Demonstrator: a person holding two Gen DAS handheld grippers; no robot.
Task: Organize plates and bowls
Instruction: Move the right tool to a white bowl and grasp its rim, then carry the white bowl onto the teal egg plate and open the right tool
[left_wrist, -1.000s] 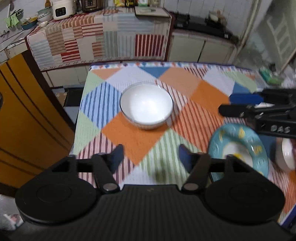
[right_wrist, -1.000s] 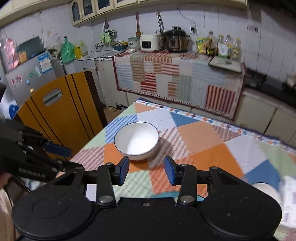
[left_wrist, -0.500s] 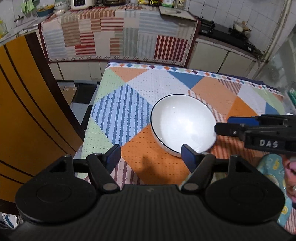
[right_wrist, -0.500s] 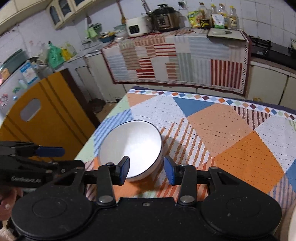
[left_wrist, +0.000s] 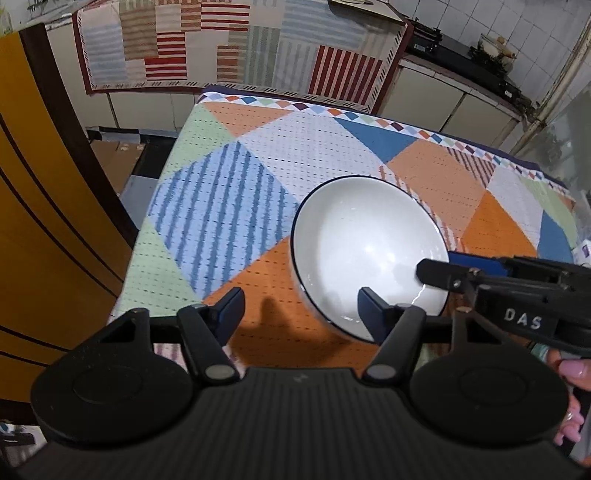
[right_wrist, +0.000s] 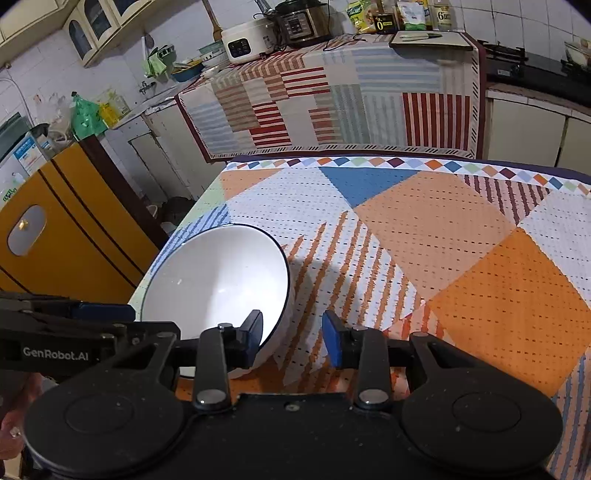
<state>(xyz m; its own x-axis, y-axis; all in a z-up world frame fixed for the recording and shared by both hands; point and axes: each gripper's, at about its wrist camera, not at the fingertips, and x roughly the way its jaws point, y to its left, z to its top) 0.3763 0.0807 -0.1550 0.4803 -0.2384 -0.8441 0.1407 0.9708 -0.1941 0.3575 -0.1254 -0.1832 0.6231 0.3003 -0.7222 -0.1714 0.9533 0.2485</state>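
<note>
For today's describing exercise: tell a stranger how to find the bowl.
Start at the table with its patchwork cloth. Near its front left part sits the bowl: wide, white, empty, with a thin dark rim line, the only dish on the cloth in view.

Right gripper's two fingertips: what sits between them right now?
In the right wrist view, the white bowl's near rim sits between the right gripper's open fingertips, one finger inside the bowl, the other outside over the tablecloth.

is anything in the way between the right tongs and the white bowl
Nothing visible. The right tongs are open at the white bowl, one finger over its near rim. The left tongs, also open, come in from the other side.
</note>
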